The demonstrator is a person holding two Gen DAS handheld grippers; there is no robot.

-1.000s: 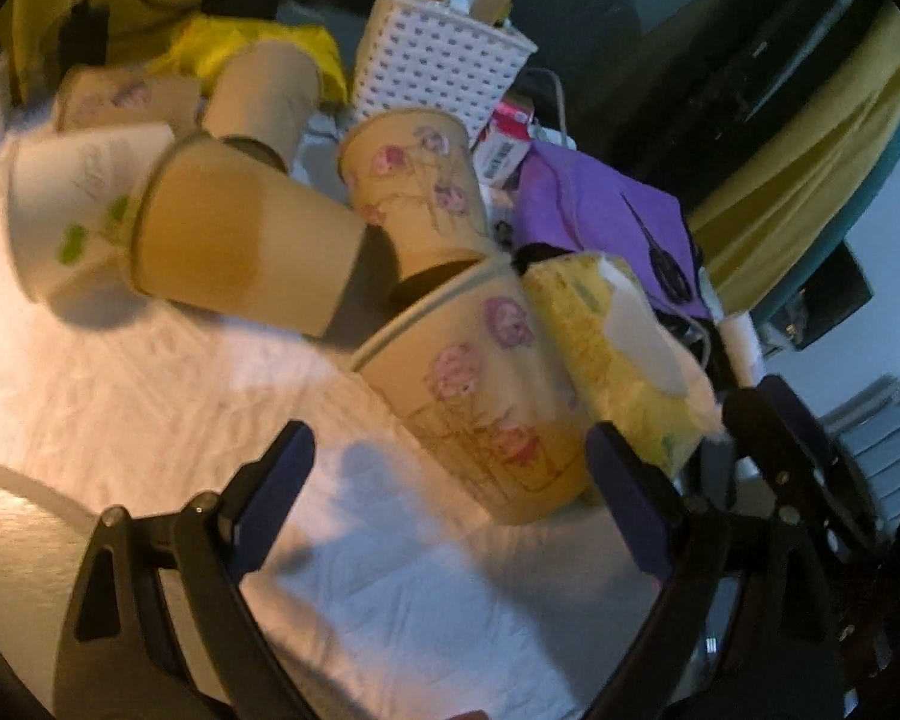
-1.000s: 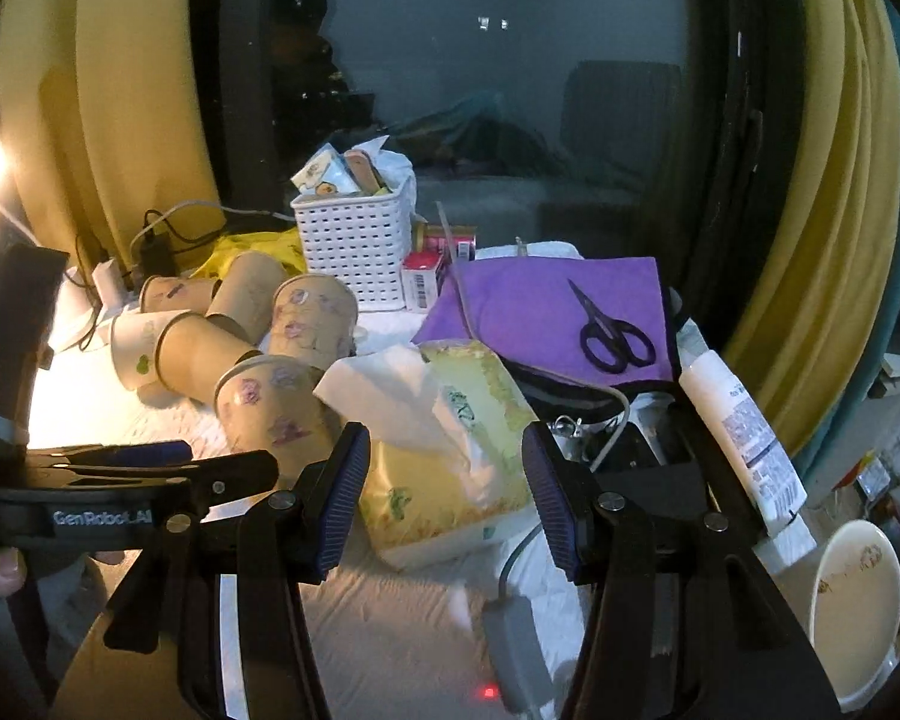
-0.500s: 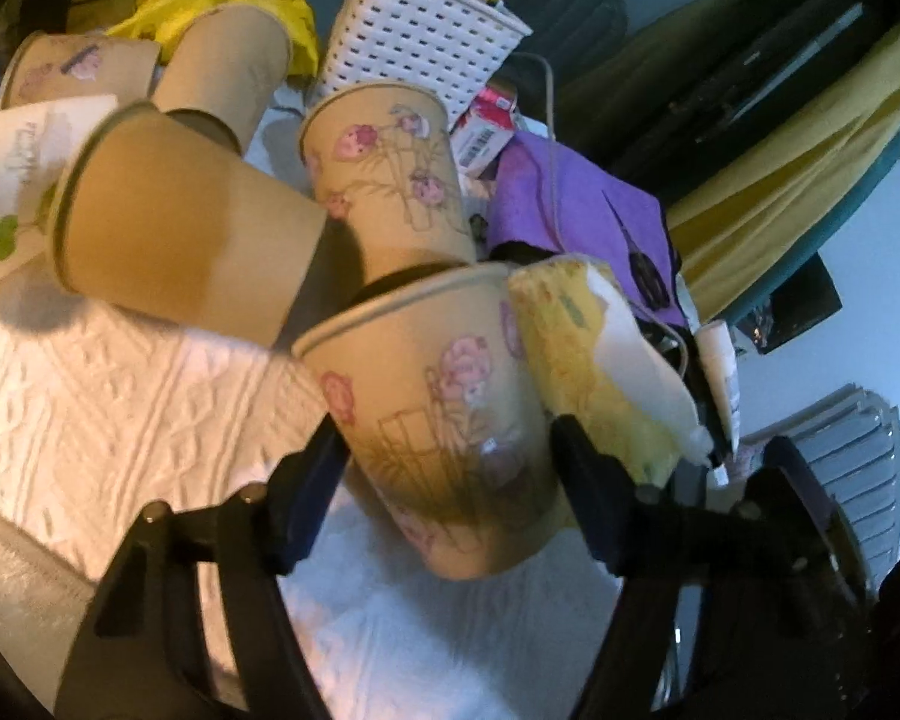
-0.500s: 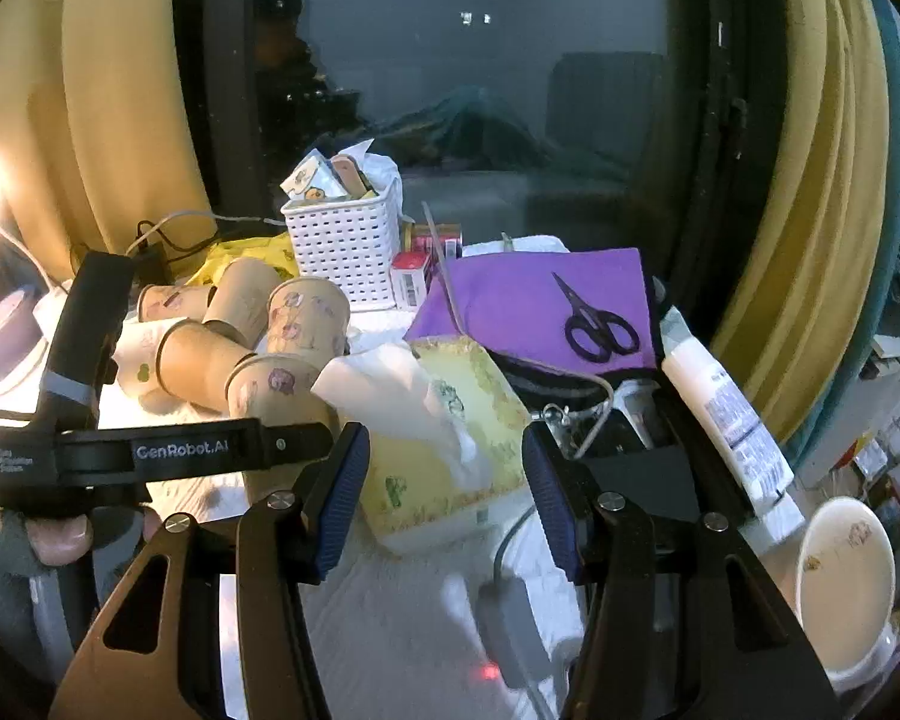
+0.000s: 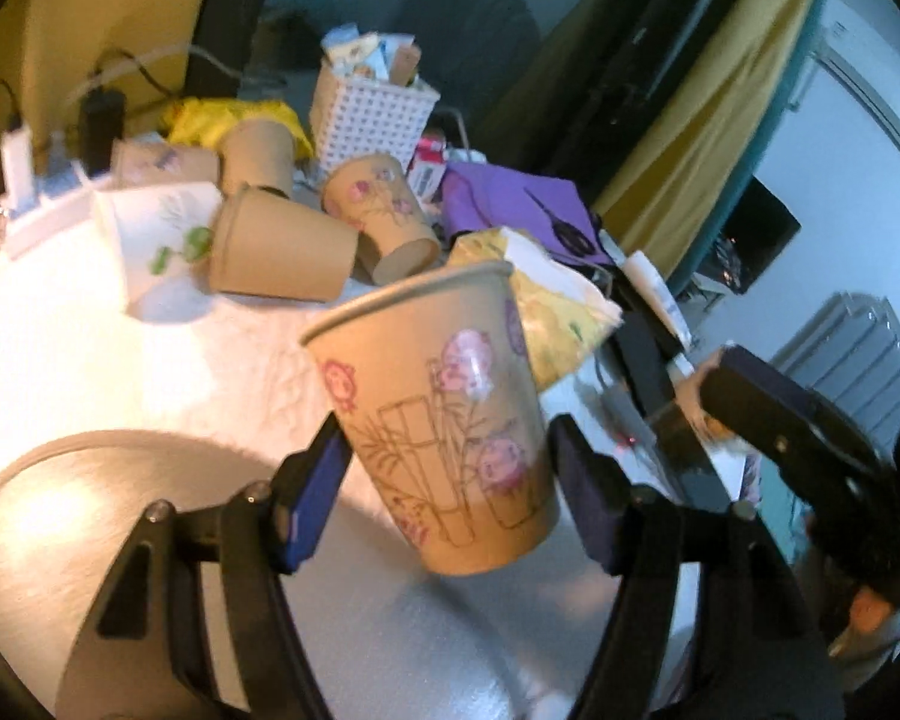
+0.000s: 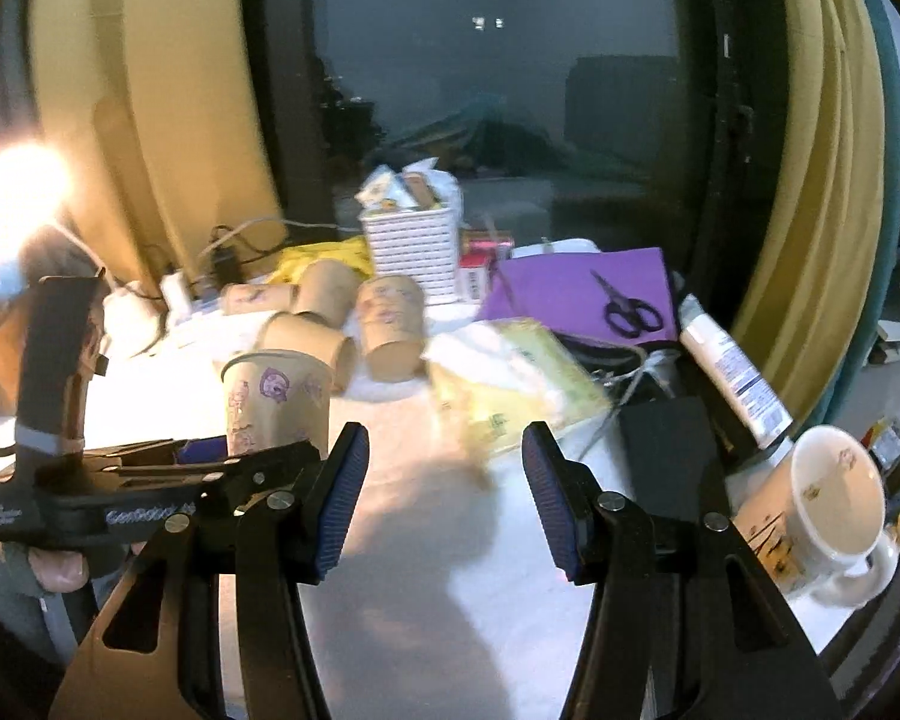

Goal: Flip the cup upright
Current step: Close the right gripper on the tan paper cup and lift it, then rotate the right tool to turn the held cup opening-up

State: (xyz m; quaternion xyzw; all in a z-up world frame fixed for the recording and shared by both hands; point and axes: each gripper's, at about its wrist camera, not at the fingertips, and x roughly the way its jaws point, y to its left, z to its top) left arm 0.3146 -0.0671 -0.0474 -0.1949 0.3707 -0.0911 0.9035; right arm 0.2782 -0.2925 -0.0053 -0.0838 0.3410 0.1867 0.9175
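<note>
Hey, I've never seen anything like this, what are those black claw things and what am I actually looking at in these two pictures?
There is no robot. A person holds a two-finger clamp tool in each hand, and each tool carries a wide-angle camera that looks out along its fingers. One picture comes from the left tool, the other from the right.

In the left view, the left gripper is shut on a flowered paper cup, rim upward and slightly tilted. The right view shows that cup from the side, and the right gripper open, holding nothing.

On the white cloth farther back lie more paper cups on their sides, with a white basket, a tissue pack, scissors on a purple sheet, and a mug at the right.
</note>
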